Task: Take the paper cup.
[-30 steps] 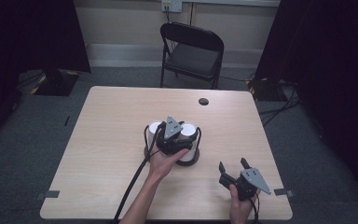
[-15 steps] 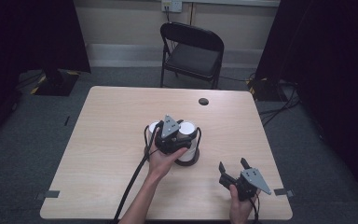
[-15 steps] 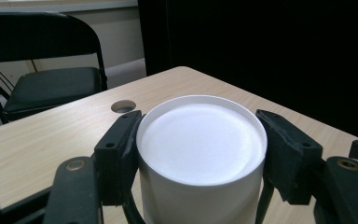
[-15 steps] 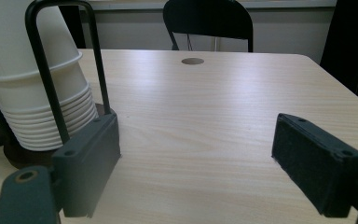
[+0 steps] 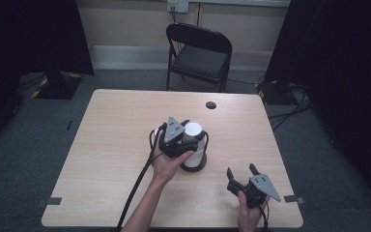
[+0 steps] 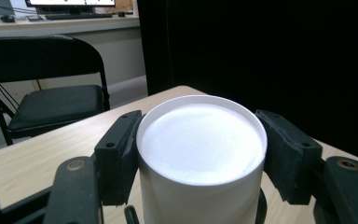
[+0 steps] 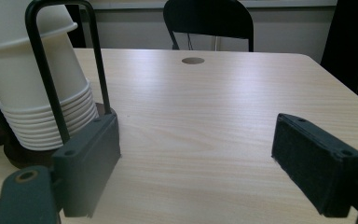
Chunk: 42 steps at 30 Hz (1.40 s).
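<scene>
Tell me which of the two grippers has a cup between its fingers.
The left gripper: its fingers flank the white cup over the cup holder. The right gripper sits open near the table's front edge, nothing between its fingers.

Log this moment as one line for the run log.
left tongs: jaws around top paper cup, contact unclear | cup stack: upside down in wire holder | right tongs: open, empty, near table front edge

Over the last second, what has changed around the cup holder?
The left gripper has shifted right and now sits around the top upside-down white paper cup; the second white top seen earlier is now covered. The right gripper stayed open near the table's front edge.
</scene>
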### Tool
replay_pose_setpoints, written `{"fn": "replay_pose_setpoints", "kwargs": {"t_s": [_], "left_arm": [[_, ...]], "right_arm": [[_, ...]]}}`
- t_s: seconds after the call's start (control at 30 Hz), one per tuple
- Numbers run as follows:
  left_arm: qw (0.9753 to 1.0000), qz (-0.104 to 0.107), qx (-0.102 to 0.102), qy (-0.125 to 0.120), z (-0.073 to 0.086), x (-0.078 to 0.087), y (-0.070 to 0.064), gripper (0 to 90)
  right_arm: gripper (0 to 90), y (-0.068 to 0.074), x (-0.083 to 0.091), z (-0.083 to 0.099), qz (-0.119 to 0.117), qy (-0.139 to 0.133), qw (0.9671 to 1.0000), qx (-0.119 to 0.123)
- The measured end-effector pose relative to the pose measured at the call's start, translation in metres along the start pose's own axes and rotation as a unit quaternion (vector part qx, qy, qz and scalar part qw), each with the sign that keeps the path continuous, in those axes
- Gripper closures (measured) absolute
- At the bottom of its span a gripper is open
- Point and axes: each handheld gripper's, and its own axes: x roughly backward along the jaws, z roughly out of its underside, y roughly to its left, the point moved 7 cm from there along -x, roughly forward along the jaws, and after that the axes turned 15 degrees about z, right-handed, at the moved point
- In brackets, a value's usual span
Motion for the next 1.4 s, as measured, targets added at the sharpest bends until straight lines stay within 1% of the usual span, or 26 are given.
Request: {"fn": "replay_pose_setpoints", "kwargs": {"t_s": [0.1, 0.2, 0.4, 0.47, 0.57, 0.7, 0.73, 0.93, 1.0, 1.03, 1.1, 1.17, 1.2, 1.33, 1.37, 1.4], "left_arm": [[1.0, 0.002, 0.006, -0.001, -0.003, 0.0, 0.001, 34.6], [0.9999, -0.001, 0.006, -0.01, -0.007, 0.001, 0.001, 34.6], [0.9999, 0.001, 0.007, -0.01, -0.006, 0.001, 0.0, 34.6], [0.9998, 0.004, 0.011, -0.017, -0.008, 0.002, 0.0, 34.6], [0.9993, 0.004, 0.009, -0.036, -0.013, 0.004, -0.001, 34.7], [0.9992, 0.005, 0.008, -0.038, -0.014, 0.006, -0.001, 34.7], [0.999, 0.009, 0.01, -0.043, -0.015, 0.006, -0.002, 34.7], [0.9987, 0.008, 0.008, -0.05, -0.018, 0.007, -0.003, 34.7], [0.9983, 0.005, 0.01, -0.057, -0.02, 0.009, -0.004, 34.6], [0.9979, 0.007, 0.01, -0.063, -0.022, 0.01, -0.005, 34.6], [0.9974, 0.008, 0.006, -0.072, -0.025, 0.013, -0.006, 34.6], [0.9972, 0.01, 0.004, -0.073, -0.029, 0.016, -0.007, 34.6], [0.9967, 0.014, 0.007, -0.079, -0.032, 0.019, -0.008, 34.6], [0.9959, 0.021, 0.012, -0.087, -0.036, 0.025, -0.009, 34.6], [0.9952, 0.024, 0.015, -0.093, -0.037, 0.026, -0.009, 34.6], [0.9956, 0.024, 0.012, -0.089, -0.037, 0.028, -0.009, 34.6]], "right_arm": [[14.5, 0.0, 0.0, 0.0, 0.0, 0.0, 1.0, 0.0], [14.6, 0.0, 0.0, 0.0, 0.001, -0.001, 1.0, 0.002], [14.7, 0.0, 0.0, 0.0, 0.0, -0.001, 1.0, 0.002], [14.6, 0.001, 0.0, 0.0, -0.001, 0.001, 1.0, 0.002], [14.7, 0.001, 0.0, 0.0, -0.001, 0.0, 1.0, 0.003], [14.7, 0.001, 0.0, 0.0, -0.002, 0.0, 1.0, 0.004], [14.8, 0.001, 0.0, 0.0, -0.002, 0.0, 1.0, 0.004], [14.8, 0.001, 0.0, 0.0, -0.003, 0.0, 1.0, 0.004], [14.7, 0.001, 0.0, 0.0, -0.004, -0.002, 1.0, 0.004], [14.7, 0.001, 0.0, 0.0, -0.004, -0.002, 1.0, 0.004], [14.7, 0.001, 0.0, 0.0, -0.003, -0.004, 1.0, 0.002], [14.7, 0.001, 0.0, 0.0, -0.003, -0.002, 1.0, 0.004], [14.7, 0.001, 0.0, 0.0, -0.003, -0.002, 1.0, 0.005], [14.7, 0.001, 0.0, 0.0, -0.003, -0.002, 1.0, 0.004], [14.7, 0.001, 0.0, 0.0, -0.003, -0.003, 1.0, 0.004], [14.7, 0.001, 0.0, 0.0, -0.002, -0.003, 1.0, 0.004]]}}
